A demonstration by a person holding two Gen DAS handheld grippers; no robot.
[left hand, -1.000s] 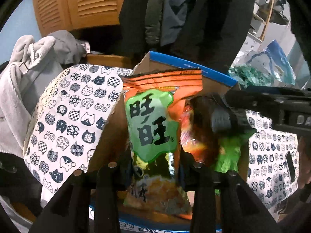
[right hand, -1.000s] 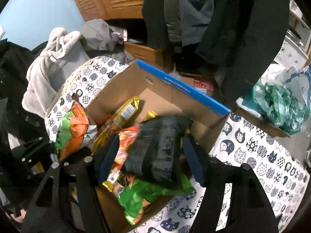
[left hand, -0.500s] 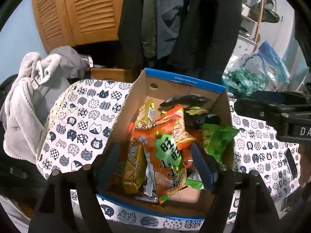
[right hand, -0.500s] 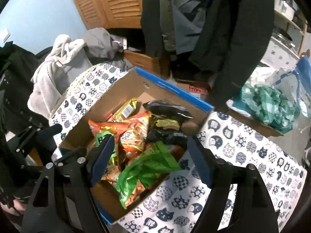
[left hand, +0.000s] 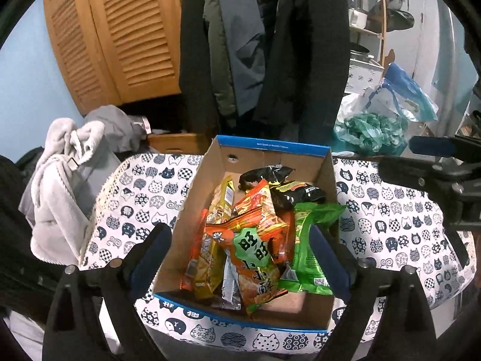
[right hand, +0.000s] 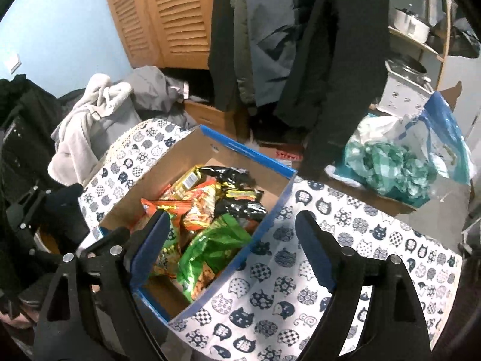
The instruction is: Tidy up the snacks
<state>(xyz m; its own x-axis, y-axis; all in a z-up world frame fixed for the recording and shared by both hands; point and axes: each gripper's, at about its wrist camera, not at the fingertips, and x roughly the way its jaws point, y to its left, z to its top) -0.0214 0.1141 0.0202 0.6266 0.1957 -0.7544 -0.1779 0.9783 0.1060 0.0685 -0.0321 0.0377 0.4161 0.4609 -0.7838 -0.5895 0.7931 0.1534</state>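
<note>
A cardboard box with a blue rim stands on the cat-print tablecloth. It holds several snack packets: an orange one with a green label, a green one, black ones and a yellow one. My left gripper hangs above the box's near end, its jaws opening wide with nothing held. My right gripper hovers over the box's right wall, jaws opening too and empty. It shows at the right in the left wrist view.
A grey fleece garment is heaped at the table's left end. Dark coats hang behind the box in front of a louvred wooden door. A blue plastic bag with green stuff lies at the right, shelves behind it.
Both grippers let go of their packets, which dropped into the box: the orange one from the left, the black one from the right. Both jaws opened and both grippers rose and pulled back.
</note>
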